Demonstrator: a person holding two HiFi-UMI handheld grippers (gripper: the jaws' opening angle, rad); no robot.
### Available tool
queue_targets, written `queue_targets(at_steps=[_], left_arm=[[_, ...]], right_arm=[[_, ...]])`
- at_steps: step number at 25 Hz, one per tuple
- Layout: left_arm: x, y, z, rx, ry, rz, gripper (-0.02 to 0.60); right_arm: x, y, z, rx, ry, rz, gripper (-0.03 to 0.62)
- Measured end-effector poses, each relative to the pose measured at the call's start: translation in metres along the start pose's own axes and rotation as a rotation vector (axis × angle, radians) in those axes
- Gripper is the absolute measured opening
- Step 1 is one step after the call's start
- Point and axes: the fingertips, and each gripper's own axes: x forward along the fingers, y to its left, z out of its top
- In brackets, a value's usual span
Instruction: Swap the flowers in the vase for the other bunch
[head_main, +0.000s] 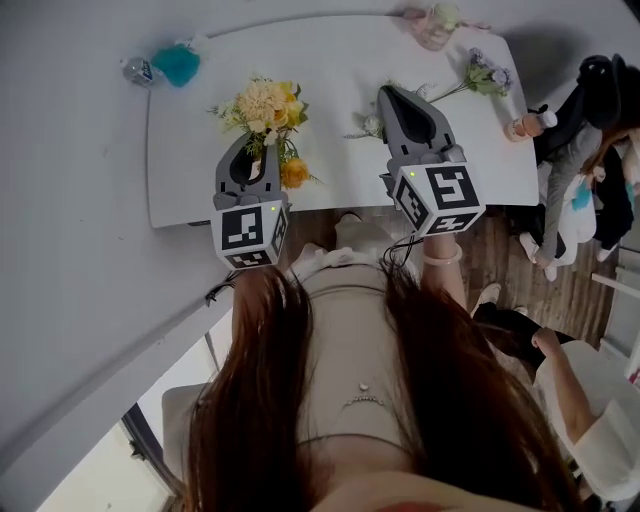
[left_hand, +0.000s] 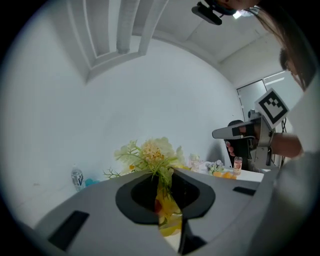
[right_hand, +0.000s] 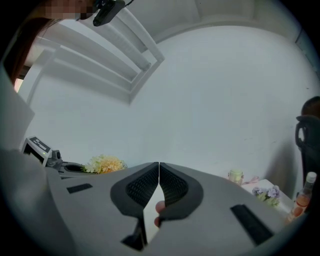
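My left gripper (head_main: 256, 141) is shut on the green stems of the yellow flower bunch (head_main: 266, 106) at the table's near left. In the left gripper view the stems (left_hand: 163, 176) run up between the jaws of the left gripper (left_hand: 169, 173), and the pale yellow blooms (left_hand: 151, 151) stand just past them. An orange bloom (head_main: 295, 173) hangs low beside that gripper. The purple bunch (head_main: 487, 76) lies on the table at the far right. My right gripper (head_main: 385, 93) (right_hand: 159, 165) hovers shut and holds nothing, beside a small white sprig (head_main: 369, 126). No vase can be made out.
The white table (head_main: 340, 60) stands against a white wall. A pale jar (head_main: 433, 25) sits at its far edge, an orange bottle (head_main: 526, 124) at its right end, and a teal object (head_main: 177, 65) with a small water bottle (head_main: 136, 70) at the far left. People sit at the right.
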Motion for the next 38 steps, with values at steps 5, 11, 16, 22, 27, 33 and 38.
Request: queue_targets(at_steps=[5,11,16,22,27,33,38], left_arm=[[-0.004,0.001,0.013,-0.038,-0.036,0.025,0.052],[-0.005,0.001,0.026,-0.068,-0.061,0.057,0.051],[-0.007,0.004,0.038,-0.107,-0.091,0.065,0.051],[-0.013,0.019,0.068,-0.124,-0.156,0.048,0.051],[-0.016,0.036,0.101,-0.133,-0.202,0.005,0.051],[-0.027,0.035,0.121,-0.143,-0.231,-0.063,0.051],[-0.031,0.031,0.124,-0.116,-0.25,-0.092,0.051]], right_arm=[[0.008,-0.005,0.001,0.014,-0.009,0.042,0.028],[0.014,-0.01,0.0,0.03,-0.011,0.1,0.028],[0.017,-0.012,-0.003,0.043,-0.009,0.129,0.028],[0.028,-0.013,-0.002,0.058,-0.006,0.128,0.028],[0.042,-0.013,0.004,0.067,-0.006,0.102,0.028],[0.039,-0.019,0.002,0.079,-0.028,0.072,0.028],[0.039,-0.028,-0.018,0.123,-0.051,0.058,0.028]])
